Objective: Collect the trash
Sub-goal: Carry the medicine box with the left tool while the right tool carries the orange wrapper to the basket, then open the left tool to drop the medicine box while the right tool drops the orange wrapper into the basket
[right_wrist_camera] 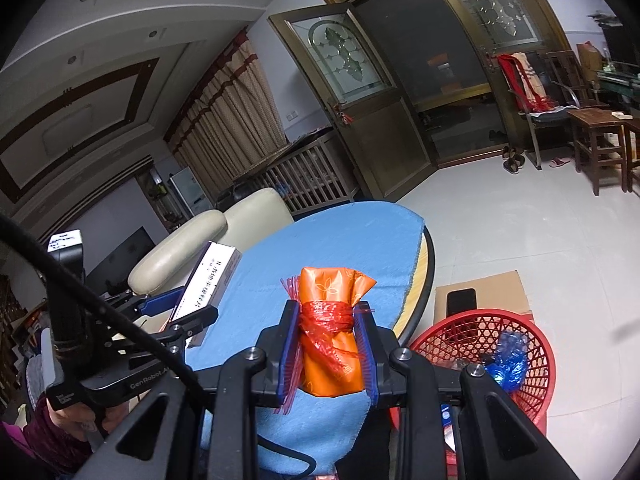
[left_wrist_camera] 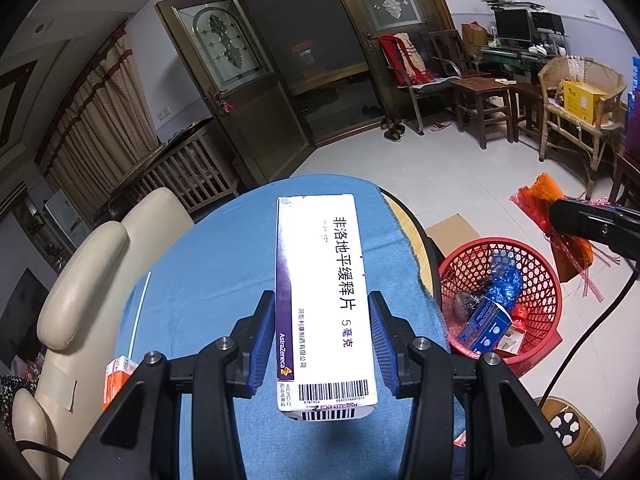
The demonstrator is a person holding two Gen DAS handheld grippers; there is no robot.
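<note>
— Dim living room; round surface (left_wrist_camera: 208,264) under blue cloth, red mesh wastebasket (left_wrist_camera: 540,280) on floor beside it. Anything held?

— Left tongs (left_wrist_camera: 322,340) clamped on white medicine box (left_wrist_camera: 320,280); right tongs (right_wrist_camera: 330,354) clamped on orange wrapped package (right_wrist_camera: 332,320) tied with red plastic. Both above the cloth, not yet over the basket.

— Progress?

— Partway, seemingly: blue wrapper (left_wrist_camera: 506,280) and blue carton (left_wrist_camera: 486,326) already binned; two pieces left to drop, orange carton (left_wrist_camera: 116,380) at cloth's edge.
</note>
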